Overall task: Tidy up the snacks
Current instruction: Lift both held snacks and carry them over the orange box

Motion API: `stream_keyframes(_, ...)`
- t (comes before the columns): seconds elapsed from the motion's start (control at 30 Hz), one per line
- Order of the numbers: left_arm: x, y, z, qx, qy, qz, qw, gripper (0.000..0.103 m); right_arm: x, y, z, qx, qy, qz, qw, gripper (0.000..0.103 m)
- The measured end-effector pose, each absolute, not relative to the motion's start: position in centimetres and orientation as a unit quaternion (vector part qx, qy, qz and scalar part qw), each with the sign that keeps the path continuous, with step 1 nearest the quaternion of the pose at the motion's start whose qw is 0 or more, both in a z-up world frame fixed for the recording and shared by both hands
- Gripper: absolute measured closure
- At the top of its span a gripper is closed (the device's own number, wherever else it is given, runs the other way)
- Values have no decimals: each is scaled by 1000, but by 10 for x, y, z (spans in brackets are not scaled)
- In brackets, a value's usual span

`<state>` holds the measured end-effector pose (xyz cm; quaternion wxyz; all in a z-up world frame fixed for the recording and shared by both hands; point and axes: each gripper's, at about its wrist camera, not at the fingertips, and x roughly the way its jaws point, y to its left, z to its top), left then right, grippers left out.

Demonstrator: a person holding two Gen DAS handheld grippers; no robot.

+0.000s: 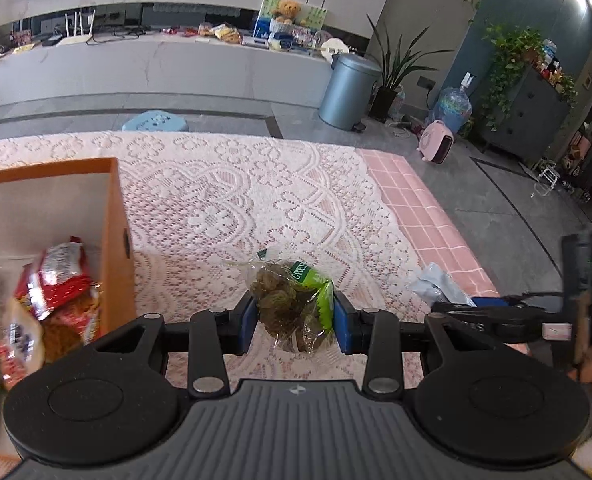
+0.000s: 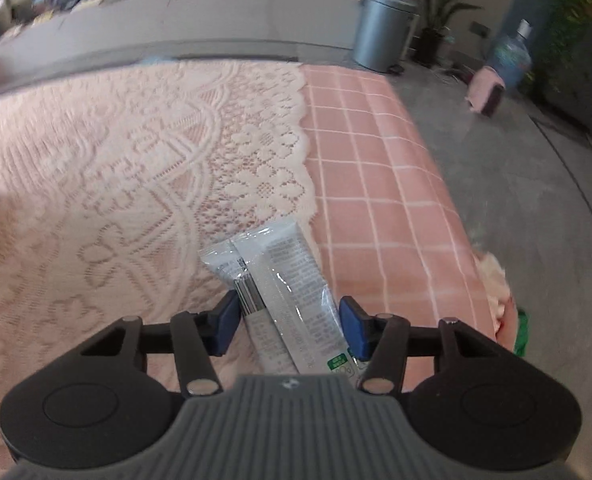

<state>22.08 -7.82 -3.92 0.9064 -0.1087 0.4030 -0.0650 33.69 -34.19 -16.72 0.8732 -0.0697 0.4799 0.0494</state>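
Both tools carry a snack above the lace-covered table (image 1: 256, 184): the left tool (image 1: 294, 322) is clamped on a clear bag of green snacks (image 1: 292, 300), lettered "GREE…"; the right tool (image 2: 290, 326) pinches a white wrapper (image 2: 284, 280), its print unreadable. The next move is probably leftward, over the orange box (image 1: 112, 216) already holding packets.

Box (image 1: 112, 240) left of bag (image 1: 292, 300); wrapper (image 1: 439, 284) right.

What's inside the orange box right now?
The orange box holds red snack packets and a blurred clear wrapper; whatever lies beneath them, and the box's left part, is out of sight.
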Motion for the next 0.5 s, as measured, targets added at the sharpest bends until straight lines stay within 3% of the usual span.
stream_keyframes(0.5,165,-21,10,-99,361,-39,927,59,214,-264,-97,83,394,129,906,51)
